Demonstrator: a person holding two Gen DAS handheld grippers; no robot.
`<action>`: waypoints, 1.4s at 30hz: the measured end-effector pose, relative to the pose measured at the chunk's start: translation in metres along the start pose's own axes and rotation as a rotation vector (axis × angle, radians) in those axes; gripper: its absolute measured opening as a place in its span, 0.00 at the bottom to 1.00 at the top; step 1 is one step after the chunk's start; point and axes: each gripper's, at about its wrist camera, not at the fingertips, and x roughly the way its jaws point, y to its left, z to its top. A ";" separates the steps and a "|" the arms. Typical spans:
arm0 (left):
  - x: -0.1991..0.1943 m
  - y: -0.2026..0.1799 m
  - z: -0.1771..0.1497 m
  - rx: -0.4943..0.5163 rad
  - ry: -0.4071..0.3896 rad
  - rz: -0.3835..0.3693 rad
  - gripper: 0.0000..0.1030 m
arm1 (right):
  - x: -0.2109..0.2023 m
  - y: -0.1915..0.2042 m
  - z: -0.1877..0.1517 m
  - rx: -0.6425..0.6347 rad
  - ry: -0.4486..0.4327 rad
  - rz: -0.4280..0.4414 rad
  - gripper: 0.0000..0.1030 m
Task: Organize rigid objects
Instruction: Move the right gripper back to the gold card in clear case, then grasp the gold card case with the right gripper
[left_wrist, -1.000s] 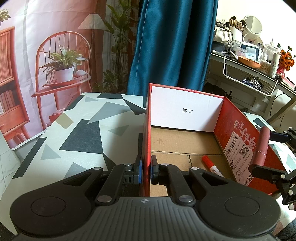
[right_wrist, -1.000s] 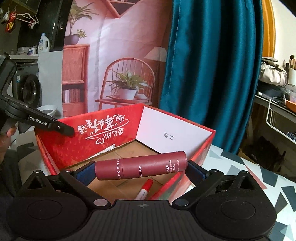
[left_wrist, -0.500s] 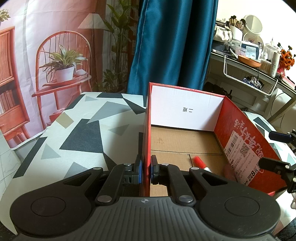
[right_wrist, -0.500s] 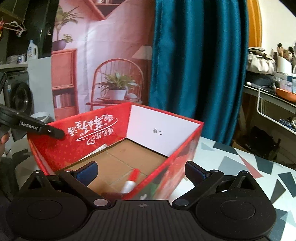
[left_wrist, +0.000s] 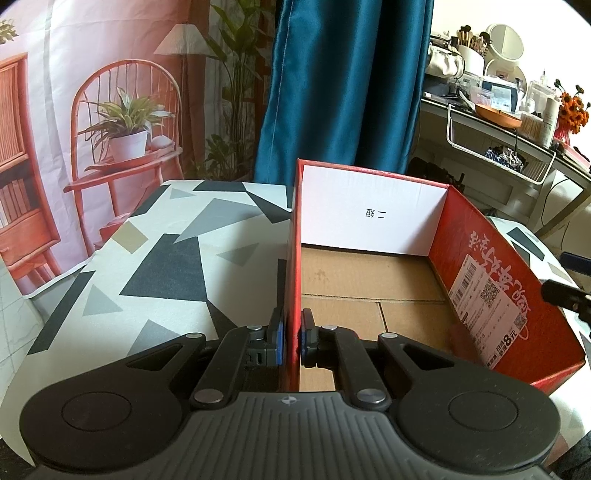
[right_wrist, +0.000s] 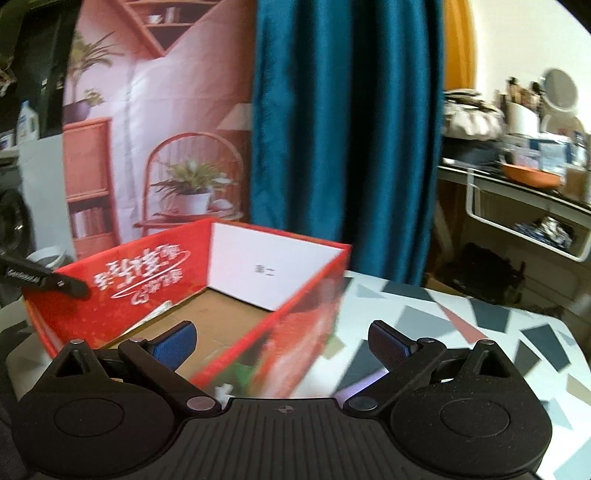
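The red cardboard box with a white end wall (left_wrist: 373, 221) sits on the table with grey and black shapes (left_wrist: 147, 266). I see only bare brown floor inside the box; its near part is hidden. The left gripper (left_wrist: 291, 341) pinches the box's left wall tight between its blue pads. The right gripper (right_wrist: 282, 341) is spread wide and holds nothing, just above the box's right wall, though that view is blurry, so I may be off. If the left gripper pulls, the thin wall could bend or the box could tip. The right gripper could bump the wall and slide the box.
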 end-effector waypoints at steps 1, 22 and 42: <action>0.000 0.000 0.000 -0.001 0.001 0.001 0.09 | -0.002 -0.006 -0.003 0.019 -0.003 -0.008 0.96; 0.001 0.001 0.001 -0.008 0.007 -0.002 0.10 | -0.009 -0.023 -0.099 0.032 0.384 -0.029 0.76; 0.002 0.001 0.001 -0.005 0.011 -0.002 0.10 | 0.047 -0.033 -0.073 0.053 0.389 -0.108 0.42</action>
